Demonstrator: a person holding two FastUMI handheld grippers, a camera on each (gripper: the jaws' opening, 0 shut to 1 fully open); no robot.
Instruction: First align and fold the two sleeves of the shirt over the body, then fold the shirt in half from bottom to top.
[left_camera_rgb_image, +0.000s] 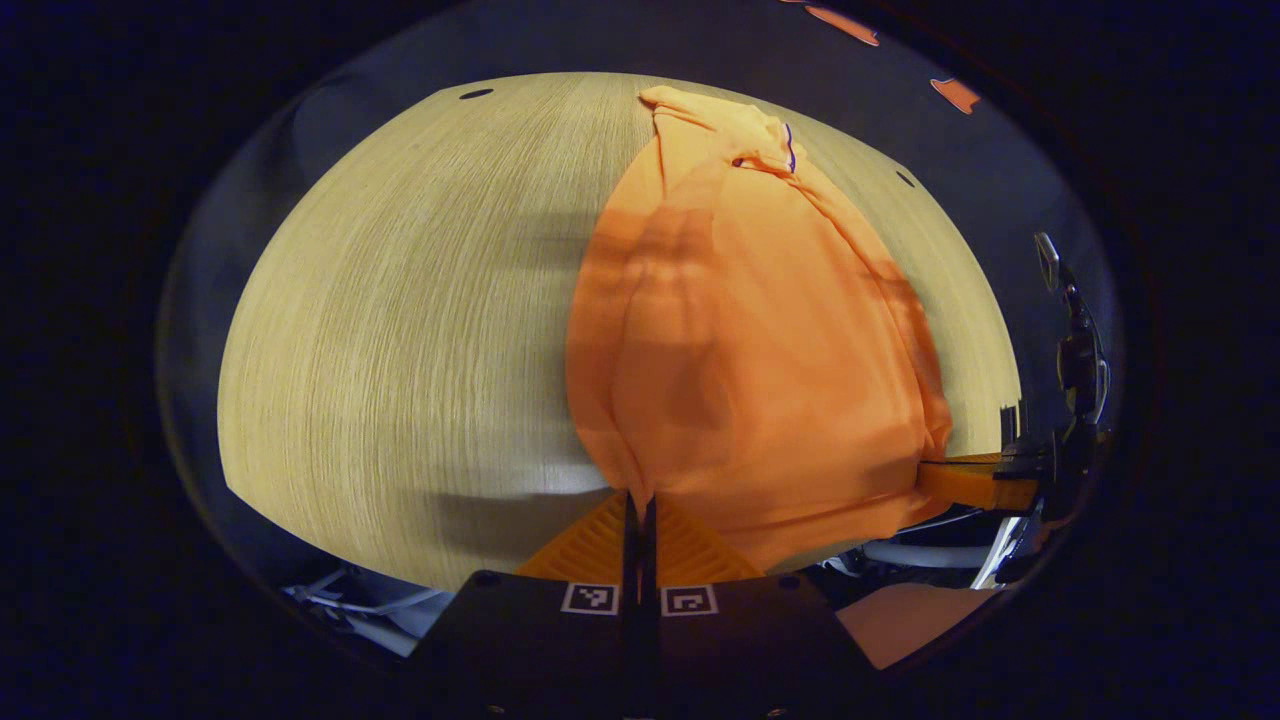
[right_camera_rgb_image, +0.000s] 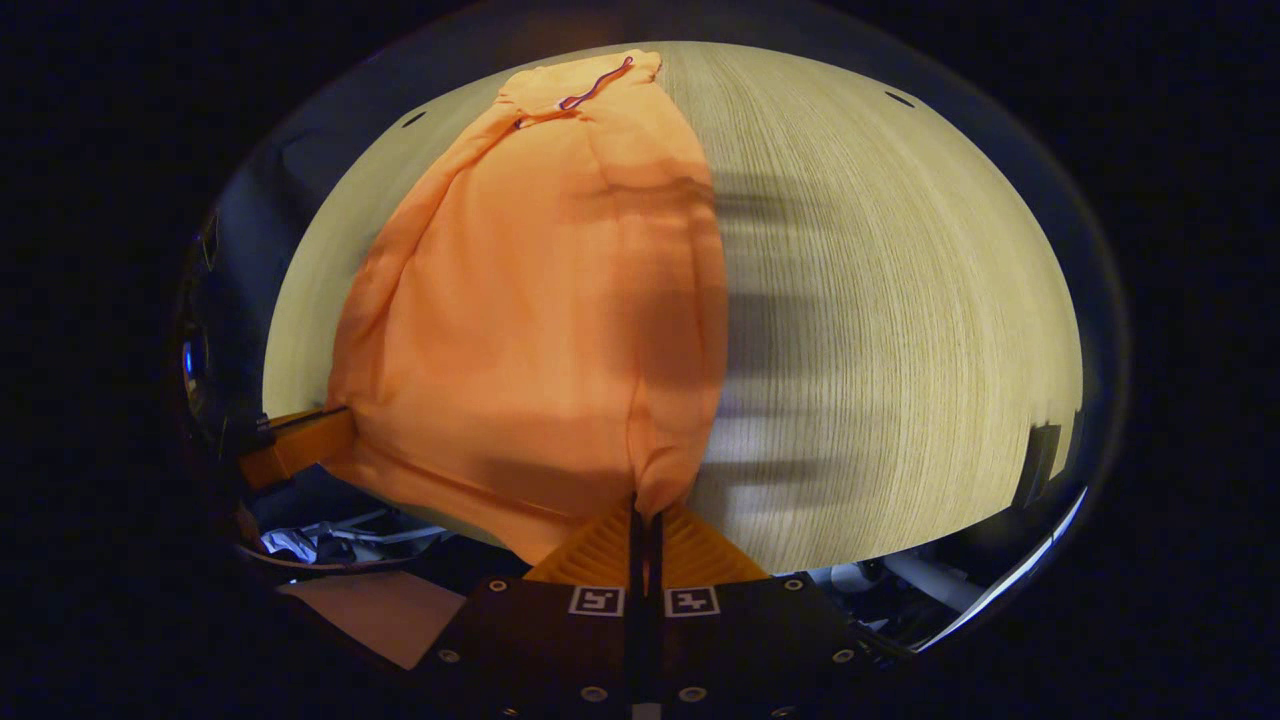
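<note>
Shirt (left_camera_rgb_image: 740, 340) at frame centre on desk (left_camera_rgb_image: 400, 330), sleeves folded in. Left gripper (left_camera_rgb_image: 640, 512), right gripper (right_camera_rgb_image: 645, 520): jaws pinch hem corners. Advice: lift evenly, carry hem toward collar, edges aligned.

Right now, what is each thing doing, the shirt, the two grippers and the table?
Shirt: sleeves folded in, collar at the far end, bottom corners pinched and lifted.
Left gripper: shut on the shirt's bottom corner.
Right gripper: shut on the other bottom corner.
Table: bare wood beside the shirt, shadows across it.
</note>
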